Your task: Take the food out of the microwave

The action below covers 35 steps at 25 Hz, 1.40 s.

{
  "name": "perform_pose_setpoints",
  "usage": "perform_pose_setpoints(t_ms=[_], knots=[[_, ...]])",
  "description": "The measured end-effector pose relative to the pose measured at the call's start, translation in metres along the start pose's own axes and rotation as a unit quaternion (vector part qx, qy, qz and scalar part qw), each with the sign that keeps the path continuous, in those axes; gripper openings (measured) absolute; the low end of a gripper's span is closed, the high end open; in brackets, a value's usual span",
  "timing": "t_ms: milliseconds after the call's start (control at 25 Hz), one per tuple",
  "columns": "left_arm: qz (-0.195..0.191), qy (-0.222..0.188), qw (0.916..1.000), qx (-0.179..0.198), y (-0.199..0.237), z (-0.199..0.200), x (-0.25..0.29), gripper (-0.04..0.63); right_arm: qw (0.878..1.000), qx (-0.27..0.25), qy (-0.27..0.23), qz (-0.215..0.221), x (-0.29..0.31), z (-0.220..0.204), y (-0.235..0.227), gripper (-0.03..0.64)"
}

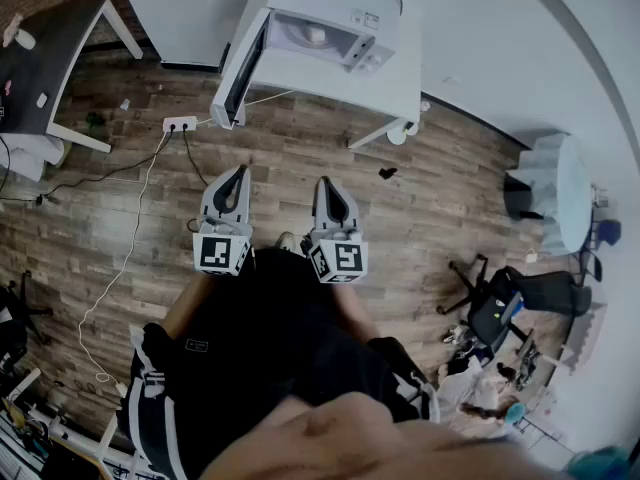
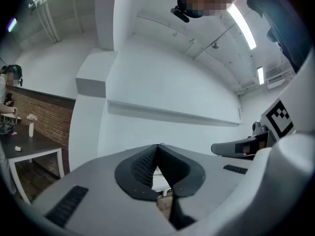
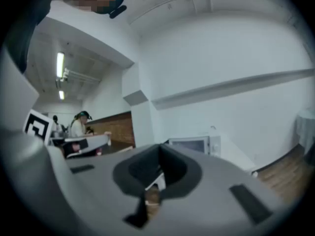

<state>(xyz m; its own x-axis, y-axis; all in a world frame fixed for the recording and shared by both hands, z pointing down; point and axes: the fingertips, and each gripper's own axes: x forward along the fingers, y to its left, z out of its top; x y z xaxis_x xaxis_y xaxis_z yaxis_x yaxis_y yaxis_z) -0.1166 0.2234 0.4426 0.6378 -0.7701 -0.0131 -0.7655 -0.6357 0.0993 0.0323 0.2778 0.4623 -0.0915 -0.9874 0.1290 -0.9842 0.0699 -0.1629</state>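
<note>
Here, the white box-shaped microwave [image 1: 335, 28] stands on a white rectangular table [image 1: 400, 78] at the top of the head view. Its door [image 1: 240, 68] is swung wide open toward the left. Inside the lit cavity sits a pale rounded food item [image 1: 318, 35], too small to make out more closely. Both tools are held side by side above the brown wood-plank floor [image 1: 420, 198], well short of the table and pointing toward it. The grey left gripper [image 1: 238, 172] has its jaws pressed together at the tips with nothing between them, as the left gripper view shows against a bare white wall. The grey right gripper [image 1: 326, 182] likewise has its jaws closed tip to tip and carries nothing. In the right gripper view the microwave appears beyond the closed tips and a little to their right. The food thus lies ahead of both pairs of jaws, still in the cavity and touched by neither. A white power strip [image 1: 180, 123] with a trailing cable lies on the floor just left of the open door. A dark-topped table with white legs [image 1: 45, 63] stands at the far left, and a black office chair [image 1: 490, 308] is well off to the right.
</note>
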Motion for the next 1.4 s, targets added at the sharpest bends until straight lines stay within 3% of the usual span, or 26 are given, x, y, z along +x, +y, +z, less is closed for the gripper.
perform_pose_setpoints(t_ms=[680,1400], knots=[[-0.006,-0.002,0.9999,-0.015,0.018,-0.003,-0.007,0.029,1.000,0.016,-0.010,-0.008,0.004,0.002,0.015,0.029],[-0.055,0.014,0.9977,-0.037,0.055,-0.016,-0.005,0.029,0.999,0.011,-0.011,-0.046,0.031,-0.012,0.045,0.029]])
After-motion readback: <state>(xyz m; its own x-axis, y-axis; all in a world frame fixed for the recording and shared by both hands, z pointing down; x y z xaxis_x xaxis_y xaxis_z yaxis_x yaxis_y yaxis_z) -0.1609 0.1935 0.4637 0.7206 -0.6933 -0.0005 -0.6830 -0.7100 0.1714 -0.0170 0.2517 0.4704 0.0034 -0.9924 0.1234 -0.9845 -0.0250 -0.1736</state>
